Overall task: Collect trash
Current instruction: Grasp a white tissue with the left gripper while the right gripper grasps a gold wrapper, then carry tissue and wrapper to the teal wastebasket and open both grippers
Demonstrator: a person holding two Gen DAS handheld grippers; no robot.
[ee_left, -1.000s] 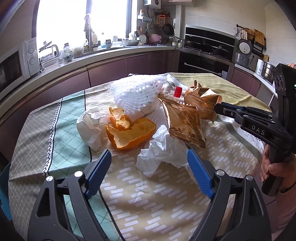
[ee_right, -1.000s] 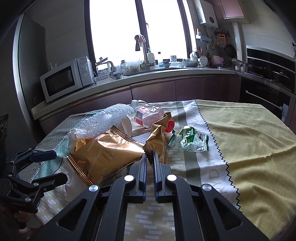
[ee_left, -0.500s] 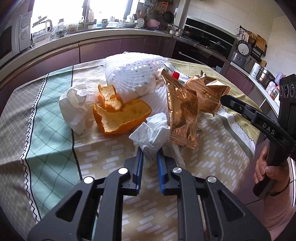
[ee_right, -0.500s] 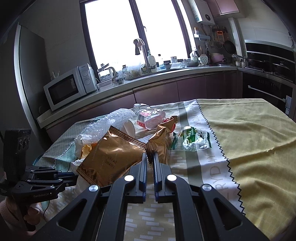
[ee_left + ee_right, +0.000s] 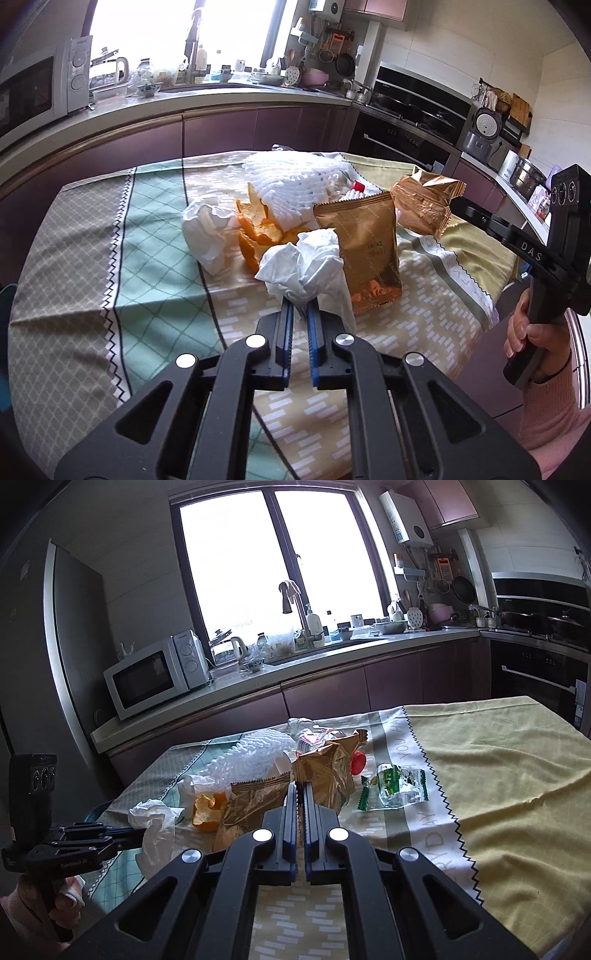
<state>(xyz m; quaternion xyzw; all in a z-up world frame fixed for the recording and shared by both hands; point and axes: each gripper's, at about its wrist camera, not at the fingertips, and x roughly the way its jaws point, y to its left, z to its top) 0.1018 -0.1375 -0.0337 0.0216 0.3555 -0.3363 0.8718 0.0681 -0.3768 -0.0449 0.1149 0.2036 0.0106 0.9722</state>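
My left gripper (image 5: 299, 304) is shut on a crumpled white tissue (image 5: 303, 264) and holds it above the tablecloth; it also shows in the right wrist view (image 5: 155, 823). My right gripper (image 5: 300, 788) is shut on a crumpled gold snack bag (image 5: 327, 771), also seen in the left wrist view (image 5: 424, 205), lifted off the table. A flat gold snack bag (image 5: 362, 247), orange peel (image 5: 258, 229), another tissue (image 5: 207, 229) and white foam netting (image 5: 295, 184) lie on the table.
A green-and-clear wrapper (image 5: 395, 786) and a red-capped bottle (image 5: 356, 762) lie by the pile. The table (image 5: 498, 768) has a patterned cloth. A kitchen counter with microwave (image 5: 155, 672) and sink runs behind. A blue chair edge (image 5: 5, 302) shows at left.
My left gripper closed on the white tissue and lifted it. My right gripper rose with the crumpled gold bag in it.
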